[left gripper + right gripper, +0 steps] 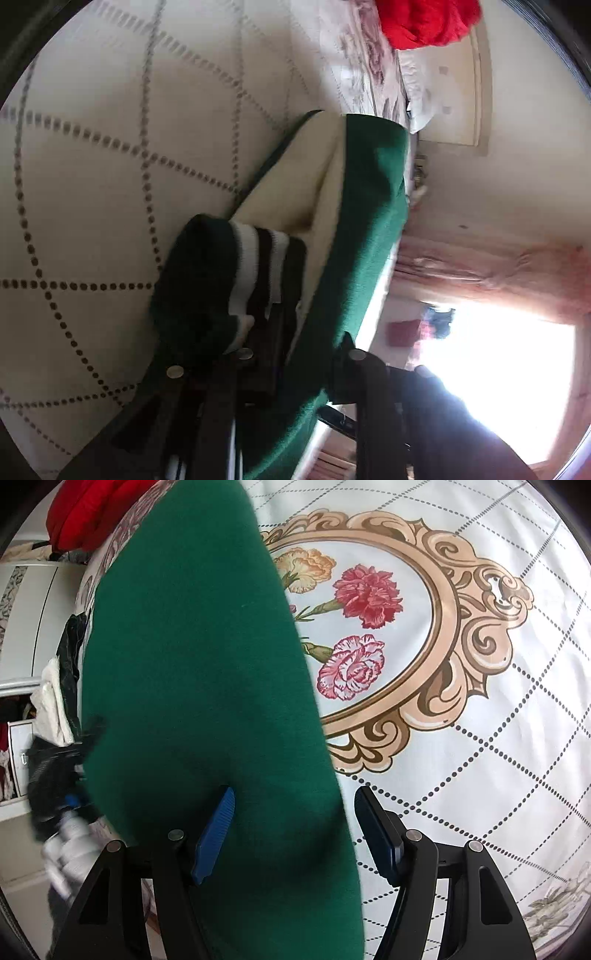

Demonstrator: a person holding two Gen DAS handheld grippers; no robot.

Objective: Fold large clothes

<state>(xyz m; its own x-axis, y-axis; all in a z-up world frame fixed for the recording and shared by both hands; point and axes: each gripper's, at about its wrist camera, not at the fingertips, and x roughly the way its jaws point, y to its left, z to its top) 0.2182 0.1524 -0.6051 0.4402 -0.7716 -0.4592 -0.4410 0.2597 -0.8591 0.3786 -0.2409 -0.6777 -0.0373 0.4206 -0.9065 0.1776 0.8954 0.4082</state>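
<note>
I'm carrying the dark green knit sweater (365, 206) over the quilted white bedspread (92, 155), left gripper (258, 350) clenched on its striped cuff (258, 258); right gripper (295, 834) is standing released astride the hanging cloth; I'm lowering it evenly.

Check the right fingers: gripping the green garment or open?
Open: the right gripper has blue fingers spread wide, pressing nothing, green garment lying between them.

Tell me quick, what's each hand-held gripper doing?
Left hand-held gripper: closed on the green sweater's striped cuff.
Right hand-held gripper: open, holding nothing.
</note>
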